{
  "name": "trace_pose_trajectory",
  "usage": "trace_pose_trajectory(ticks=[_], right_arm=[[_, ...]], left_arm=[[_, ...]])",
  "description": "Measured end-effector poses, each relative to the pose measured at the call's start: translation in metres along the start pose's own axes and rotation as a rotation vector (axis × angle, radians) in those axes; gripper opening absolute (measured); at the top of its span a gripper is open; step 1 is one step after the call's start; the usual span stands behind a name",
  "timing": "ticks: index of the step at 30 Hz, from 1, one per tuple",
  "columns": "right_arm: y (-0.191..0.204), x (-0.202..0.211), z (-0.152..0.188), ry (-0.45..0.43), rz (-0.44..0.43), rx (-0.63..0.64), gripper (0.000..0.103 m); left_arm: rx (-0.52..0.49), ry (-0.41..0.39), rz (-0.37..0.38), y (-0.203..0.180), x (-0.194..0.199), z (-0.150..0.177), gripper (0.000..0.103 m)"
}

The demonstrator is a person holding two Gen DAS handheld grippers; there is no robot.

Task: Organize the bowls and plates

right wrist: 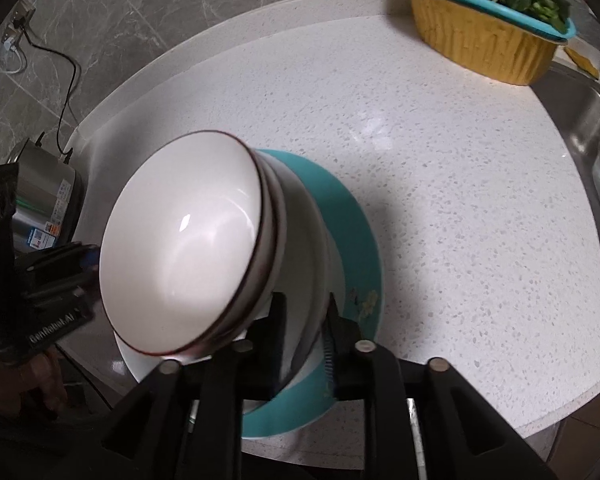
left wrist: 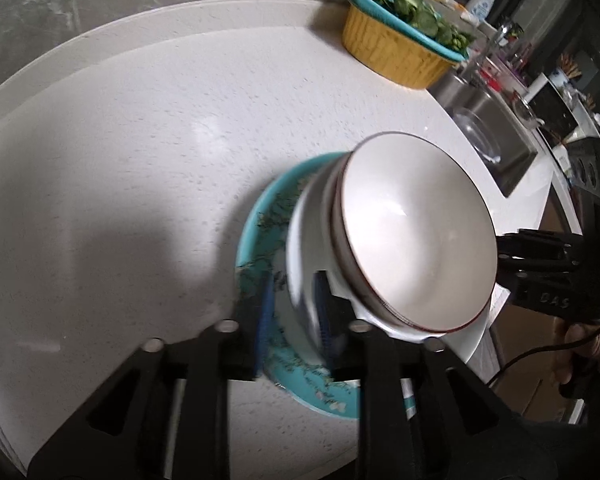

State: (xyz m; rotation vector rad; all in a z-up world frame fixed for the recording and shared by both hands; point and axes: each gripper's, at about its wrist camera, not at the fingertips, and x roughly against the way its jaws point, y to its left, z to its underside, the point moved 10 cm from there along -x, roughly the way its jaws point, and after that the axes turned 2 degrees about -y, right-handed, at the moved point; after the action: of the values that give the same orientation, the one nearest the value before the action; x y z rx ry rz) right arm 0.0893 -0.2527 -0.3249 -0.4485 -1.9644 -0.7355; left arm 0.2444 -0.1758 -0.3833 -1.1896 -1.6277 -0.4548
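Where the countertop point(right wrist: 440, 168) runs beneath the dishes, much of it is hidden, and motion blur smears the rims. A teal plate point(right wrist: 360, 240) carries a white plate point(left wrist: 304, 240) and stacked white bowls point(right wrist: 188, 248). Both the left gripper point(left wrist: 290, 320) and right gripper point(right wrist: 306, 332) clamp the plates' edges from opposite sides, pads partly obscured.
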Motion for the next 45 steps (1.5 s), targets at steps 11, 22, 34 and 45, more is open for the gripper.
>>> trace_pose_trajectory(ticks=[11, 22, 34, 45], right_arm=[[-0.016, 0.078, 0.009, -0.184, 0.066, -0.060, 0.086], [0.005, 0.153, -0.024, -0.494, -0.010, 0.198, 0.103], [-0.009, 0.255, -0.027, -0.714, -0.010, 0.225, 0.103], [0.014, 0.229, 0.003, -0.515, -0.034, 0.197, 0.103]], left_arm=[[0.109, -0.278, -0.120, 0.042, 0.090, -0.016, 0.103], [0.312, -0.458, -0.379, -0.012, 0.175, 0.004, 0.103], [0.532, -0.333, -0.356, -0.136, 0.174, 0.060, 0.103], [0.433, -0.302, -0.591, -0.153, 0.200, 0.085, 0.103]])
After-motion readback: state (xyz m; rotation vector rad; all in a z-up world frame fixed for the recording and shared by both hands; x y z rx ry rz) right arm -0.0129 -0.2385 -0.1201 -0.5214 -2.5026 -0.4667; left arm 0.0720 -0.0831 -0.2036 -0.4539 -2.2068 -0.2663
